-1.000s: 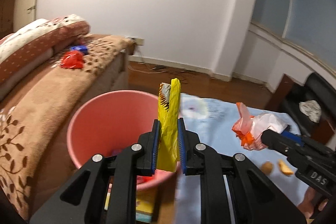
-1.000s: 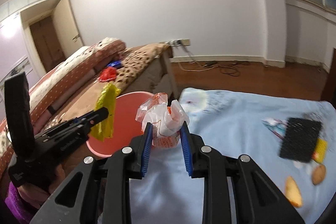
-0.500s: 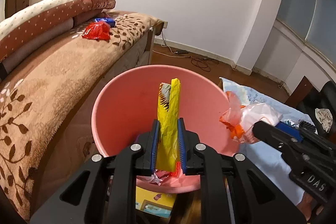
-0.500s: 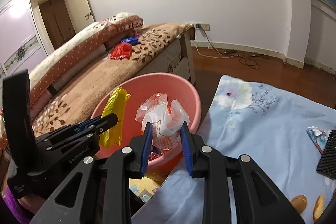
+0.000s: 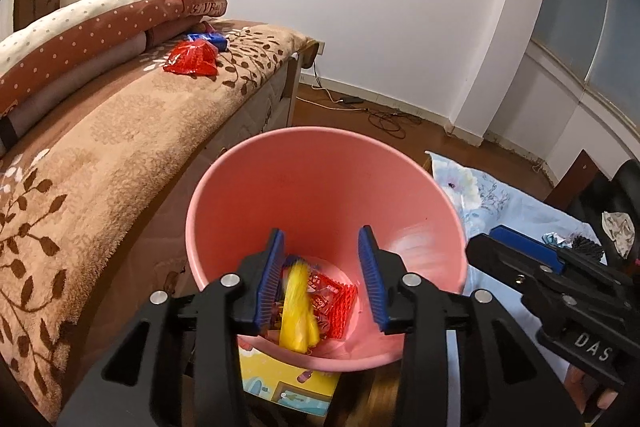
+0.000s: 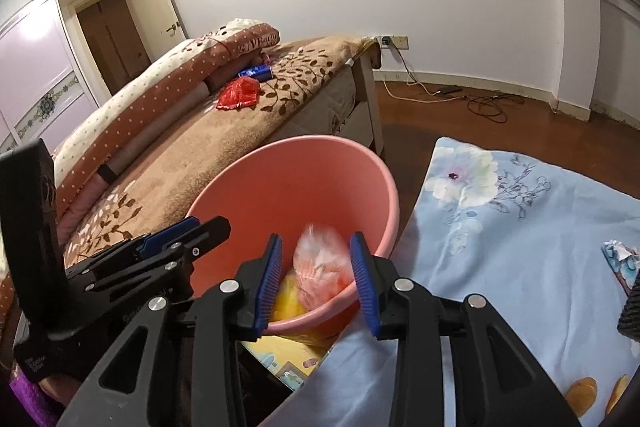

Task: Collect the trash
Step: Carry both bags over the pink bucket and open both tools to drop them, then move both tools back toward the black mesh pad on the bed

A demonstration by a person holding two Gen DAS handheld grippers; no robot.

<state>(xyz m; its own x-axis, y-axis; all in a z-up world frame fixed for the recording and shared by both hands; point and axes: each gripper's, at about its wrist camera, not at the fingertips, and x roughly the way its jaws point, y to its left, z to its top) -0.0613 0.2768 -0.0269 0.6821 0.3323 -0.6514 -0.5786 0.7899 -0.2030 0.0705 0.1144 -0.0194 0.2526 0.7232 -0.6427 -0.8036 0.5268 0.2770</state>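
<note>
A pink bucket (image 5: pixel 320 143) stands between the bed and a blue floral sheet. My left gripper (image 5: pixel 321 233) hangs over its near rim, jaws opening, with nothing pressed between the pads. The yellow wrapper (image 5: pixel 296 307) is blurred, dropping onto a red wrapper (image 5: pixel 334 301) at the bottom of the bucket. My right gripper (image 6: pixel 316 239) is over the bucket (image 6: pixel 304 143) too, jaws opening. The orange-and-white plastic bag (image 6: pixel 320 263) is a blur between its jaws, clear of both pads. Each gripper shows in the other's view: the right gripper (image 5: pixel 520 243), the left gripper (image 6: pixel 192 227).
A red wrapper (image 5: pixel 192 59) and a blue wrapper (image 5: pixel 208 39) lie on the brown leaf-pattern bed cover. On the floral sheet (image 6: pixel 520 227) are a crumpled packet (image 6: pixel 620 259), a black brush (image 6: pixel 632 307) and orange snack pieces (image 6: pixel 580 391). A yellow printed board (image 5: pixel 280 375) lies under the bucket.
Both grippers moved from the sheet to over the bucket, then opened. The yellow wrapper left the left jaws and the plastic bag left the right jaws; both are dropping into the bucket.
</note>
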